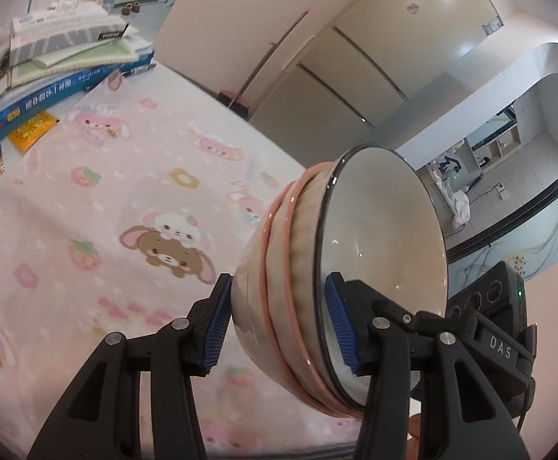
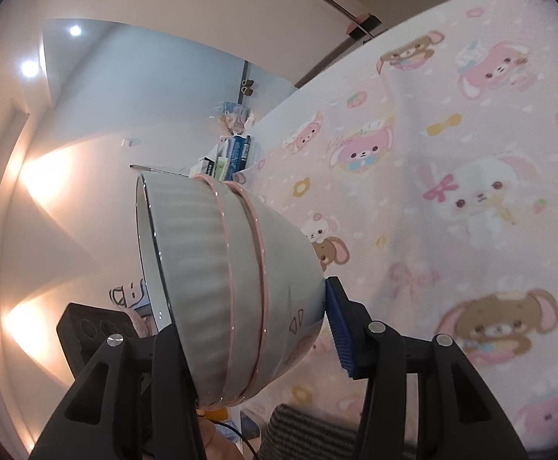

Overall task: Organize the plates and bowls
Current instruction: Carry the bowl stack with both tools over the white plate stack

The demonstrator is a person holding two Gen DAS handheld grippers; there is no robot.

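- left wrist view: my left gripper is clamped across a nested stack of three pale ceramic bowls, one blue pad on the outer bowl's wall, the other inside the innermost bowl.
- right wrist view: my right gripper pinches the same stack at its other side, one pad pressed on the outside; the inner finger is hidden behind the rim.
- i judge the two-sided hold keeps the stack from slipping apart while i carry it.
- the stack hangs tilted on its side, off the pink cartoon-print tablecloth, mouth away from the cloth.
- two outer bowls have thin pink rims; the inner ribbed one has a dark rim and a glossy, empty inside.
- a pile of books and papers sits at the far table edge.
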